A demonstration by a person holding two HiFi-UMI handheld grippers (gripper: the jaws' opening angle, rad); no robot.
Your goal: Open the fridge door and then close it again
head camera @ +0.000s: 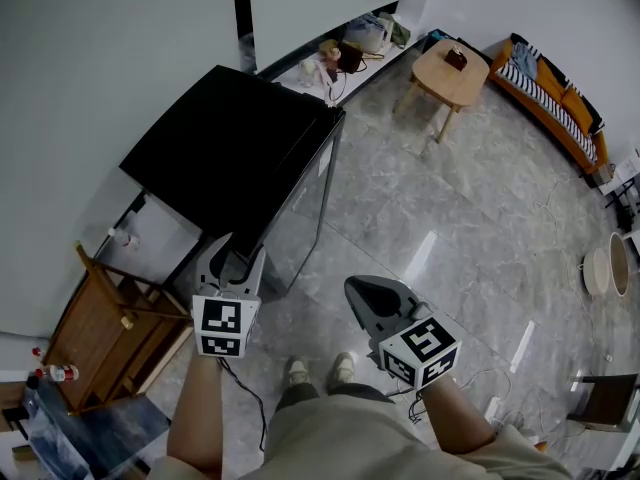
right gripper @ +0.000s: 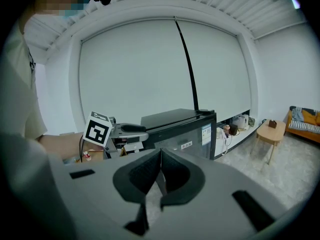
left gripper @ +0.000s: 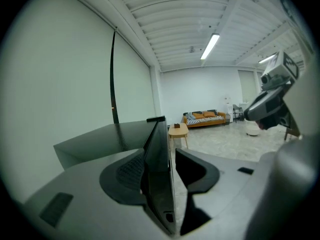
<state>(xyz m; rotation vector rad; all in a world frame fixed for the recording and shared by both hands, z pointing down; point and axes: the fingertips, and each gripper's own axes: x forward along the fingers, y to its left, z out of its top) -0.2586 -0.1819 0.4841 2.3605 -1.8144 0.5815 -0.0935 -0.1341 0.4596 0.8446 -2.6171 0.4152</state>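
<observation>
A low black fridge (head camera: 225,153) stands by the white wall, its glass door (head camera: 310,208) facing the floor space. My left gripper (head camera: 240,253) is at the door's near top corner. In the left gripper view the door's edge (left gripper: 160,134) stands between the jaws of the left gripper (left gripper: 161,155); the left pad (left gripper: 131,170) lies against it and a thin gap shows at the right jaw. I cannot tell if the door is ajar. My right gripper (head camera: 353,286) hangs over the floor to the right, shut and holding nothing (right gripper: 160,156), pointing at the fridge (right gripper: 190,134).
A wooden rack (head camera: 110,328) stands left of the fridge. Bags and clutter (head camera: 340,58) lie along the wall behind it. A small wooden table (head camera: 450,73) and an orange sofa (head camera: 550,93) are at the far right. The person's feet (head camera: 320,370) are on the grey marble floor.
</observation>
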